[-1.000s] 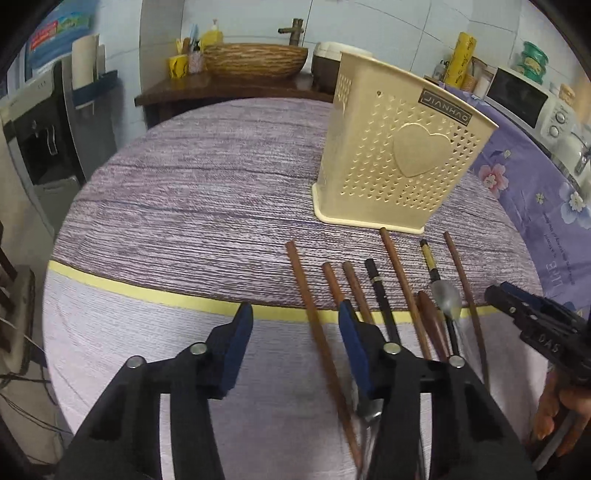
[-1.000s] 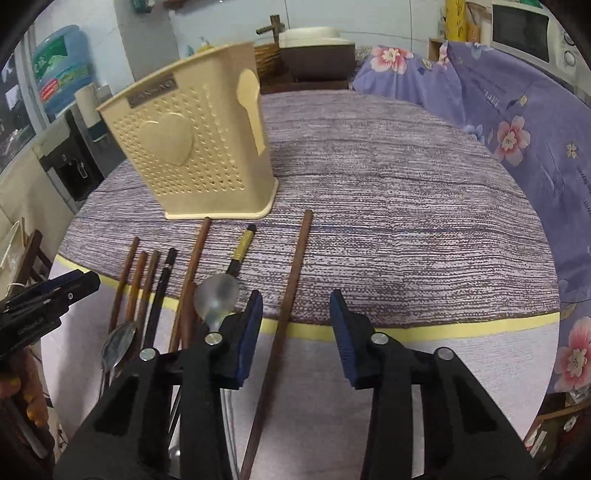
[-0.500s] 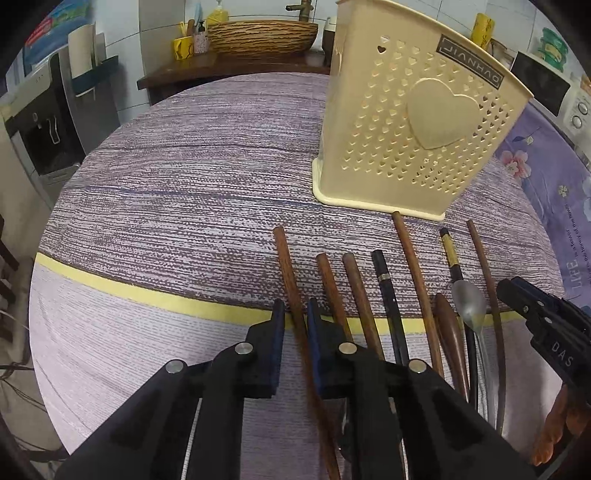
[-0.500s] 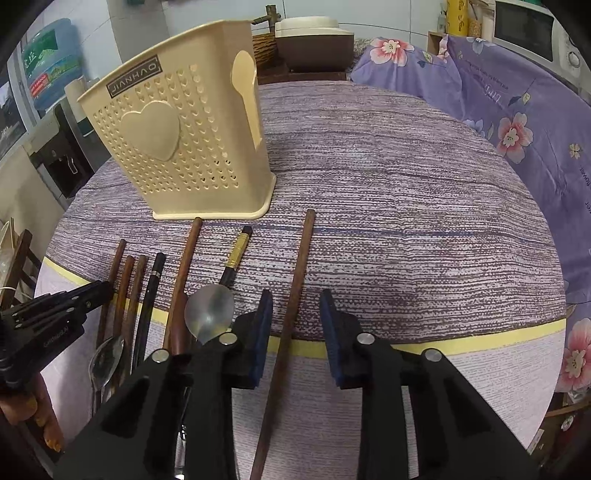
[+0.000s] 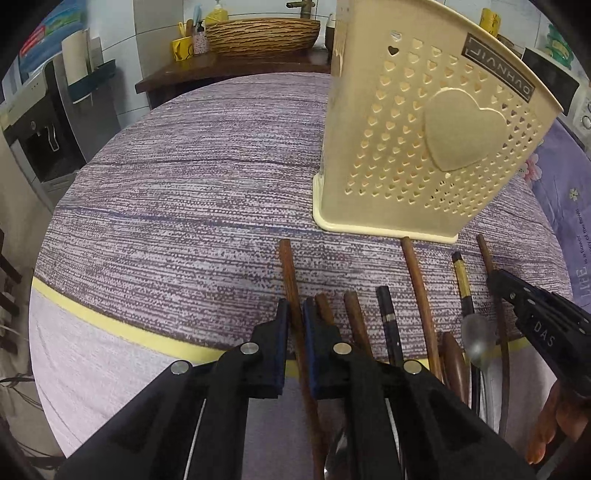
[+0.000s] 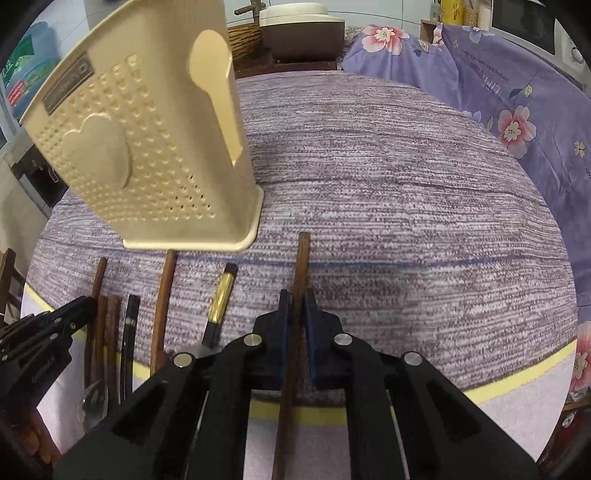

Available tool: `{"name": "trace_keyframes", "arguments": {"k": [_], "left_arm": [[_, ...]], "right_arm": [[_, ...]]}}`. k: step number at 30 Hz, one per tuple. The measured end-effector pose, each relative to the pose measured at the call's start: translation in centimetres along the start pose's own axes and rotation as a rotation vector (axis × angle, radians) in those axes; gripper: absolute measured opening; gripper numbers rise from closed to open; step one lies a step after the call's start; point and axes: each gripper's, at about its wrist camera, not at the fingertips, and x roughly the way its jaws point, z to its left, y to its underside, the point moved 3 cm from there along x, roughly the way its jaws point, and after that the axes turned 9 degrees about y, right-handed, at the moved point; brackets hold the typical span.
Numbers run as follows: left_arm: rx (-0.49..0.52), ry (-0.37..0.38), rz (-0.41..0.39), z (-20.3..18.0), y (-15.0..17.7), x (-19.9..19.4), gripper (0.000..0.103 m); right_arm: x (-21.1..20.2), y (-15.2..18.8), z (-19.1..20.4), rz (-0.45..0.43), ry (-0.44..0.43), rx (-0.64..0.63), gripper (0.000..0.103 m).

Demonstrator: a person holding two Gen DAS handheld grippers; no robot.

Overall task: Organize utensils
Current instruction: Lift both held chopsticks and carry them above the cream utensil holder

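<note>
Clamping separate chopsticks: left gripper (image 5: 294,317); right gripper (image 6: 295,303), seemingly.

A round table (image 5: 192,177) in a purple woven cloth fills the foreground. Behind it, a dark wooden counter (image 5: 229,70) carries a wicker basket (image 5: 262,35) against white tiled walls (image 5: 155,26). A floral purple cover (image 6: 517,110) drapes furniture beside the table.
</note>
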Motion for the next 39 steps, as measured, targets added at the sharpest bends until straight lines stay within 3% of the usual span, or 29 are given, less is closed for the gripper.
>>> {"name": "trace_keyframes", "arguments": {"k": [8,13,25,39], "left_arm": [[-0.013,0.026,-0.004,0.7,-0.7,0.3,0.009],[-0.024,0.035,-0.061,1.1,-1.3,-0.8,0.009],[-0.002,0.076,-0.383,1.2,-6.1,-12.9,0.008],[-0.009,0.065,-0.466,1.8,-5.9,-15.7,0.008]], "right_arm": [[0.4,-0.9,-0.5,-0.015,-0.024,0.005,0.008],[-1.4,-1.9,-1.3,-0.097,-0.072,0.025,0.008],[-13.7,-5.7,-5.4,-0.424,-0.140,0.044,0.008],[-16.3,-5.2,-5.6,-0.461,-0.125,0.003,0.007]]}}
